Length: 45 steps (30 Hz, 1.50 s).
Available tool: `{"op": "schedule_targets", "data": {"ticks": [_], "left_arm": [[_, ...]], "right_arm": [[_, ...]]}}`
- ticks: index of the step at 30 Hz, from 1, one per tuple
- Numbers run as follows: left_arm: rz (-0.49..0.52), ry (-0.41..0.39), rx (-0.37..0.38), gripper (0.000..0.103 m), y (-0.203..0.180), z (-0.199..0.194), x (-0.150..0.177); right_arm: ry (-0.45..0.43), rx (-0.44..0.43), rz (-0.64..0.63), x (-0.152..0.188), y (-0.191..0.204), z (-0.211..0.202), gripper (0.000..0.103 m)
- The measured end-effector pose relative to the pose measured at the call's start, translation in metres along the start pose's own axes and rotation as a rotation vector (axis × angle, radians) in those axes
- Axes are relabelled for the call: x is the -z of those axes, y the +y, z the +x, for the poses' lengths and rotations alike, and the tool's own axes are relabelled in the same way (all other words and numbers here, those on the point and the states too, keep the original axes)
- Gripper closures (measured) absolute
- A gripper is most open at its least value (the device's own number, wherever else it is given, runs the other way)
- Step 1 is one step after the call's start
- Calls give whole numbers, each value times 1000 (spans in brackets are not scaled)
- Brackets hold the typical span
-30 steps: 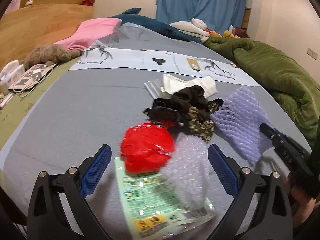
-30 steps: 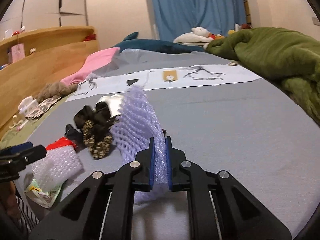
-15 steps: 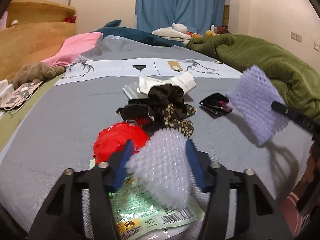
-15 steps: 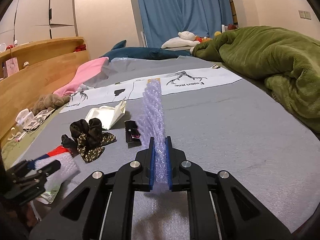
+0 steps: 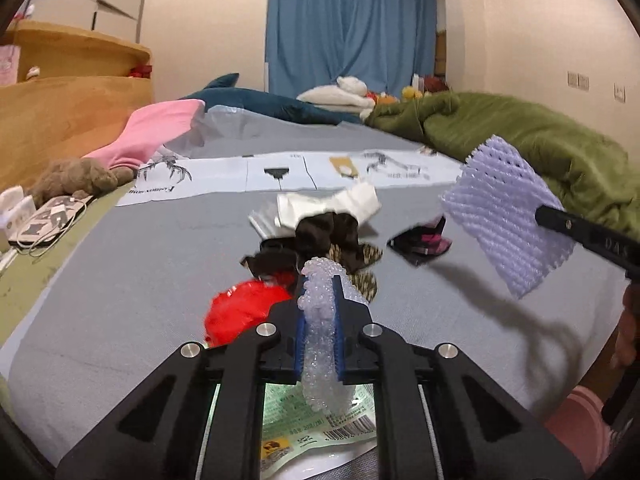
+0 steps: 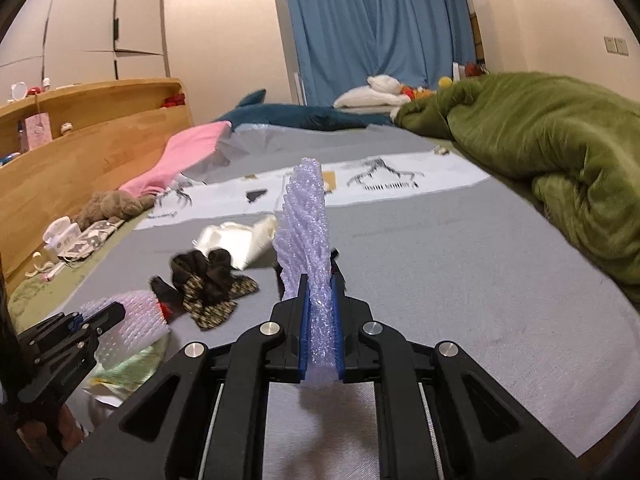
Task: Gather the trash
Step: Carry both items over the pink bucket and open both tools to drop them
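My left gripper (image 5: 319, 322) is shut on a clear bubble wrap piece (image 5: 320, 344), held just above the grey bed sheet (image 5: 140, 280); it also shows in the right wrist view (image 6: 132, 320). My right gripper (image 6: 319, 320) is shut on a lilac foam net (image 6: 306, 224), lifted off the bed; the net also shows in the left wrist view (image 5: 504, 216). On the sheet lie a red plastic wrapper (image 5: 240, 312), a green snack packet (image 5: 316, 420), a black and patterned cloth bundle (image 5: 320, 240), white crumpled paper (image 5: 328, 208) and a small dark wrapper (image 5: 420, 244).
A green duvet (image 6: 540, 140) is heaped on the right. A pink cloth (image 5: 160, 132), a brown plush toy (image 5: 72, 180) and a wooden headboard (image 6: 80, 148) run along the left. A white printed sheet (image 5: 280, 172) lies behind the pile.
My left gripper closed on the bubble wrap and lifted it. My right gripper raised the foam net off the bed, uncovering the small dark wrapper.
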<state>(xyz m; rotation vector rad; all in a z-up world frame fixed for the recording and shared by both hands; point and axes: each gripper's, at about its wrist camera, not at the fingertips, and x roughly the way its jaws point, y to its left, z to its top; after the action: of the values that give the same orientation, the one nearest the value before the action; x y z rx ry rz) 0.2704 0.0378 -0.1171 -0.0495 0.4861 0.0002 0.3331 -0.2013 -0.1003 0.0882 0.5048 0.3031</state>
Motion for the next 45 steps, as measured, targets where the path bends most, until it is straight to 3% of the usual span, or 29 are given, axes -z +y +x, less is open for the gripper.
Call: {"op": "schedule_targets", "data": {"ticks": [7,13,18,25,34,45], "left_arm": [[-43,-52,14,92,4,-33,-24],[-20,-99,83,92,-14,-77,-34],[-29,-87,171,92,-35,-103,-36],[-16,-36,290,92,-80,-118,-18],[81,92,400,92,-153,-109,21],[217,226,435,92,-213,-85,74]], "right_arm": [[-70,-14,-17,-18,14,-56,93],[-88,9,-39,-15,20,-114,93],[-62,32,-20,3,13,-157,93],[-42,115,0,44,-2,-210,93],[26,204,53,98,-29,-240,93],[151,285,111,140,-68,-223,93]]}}
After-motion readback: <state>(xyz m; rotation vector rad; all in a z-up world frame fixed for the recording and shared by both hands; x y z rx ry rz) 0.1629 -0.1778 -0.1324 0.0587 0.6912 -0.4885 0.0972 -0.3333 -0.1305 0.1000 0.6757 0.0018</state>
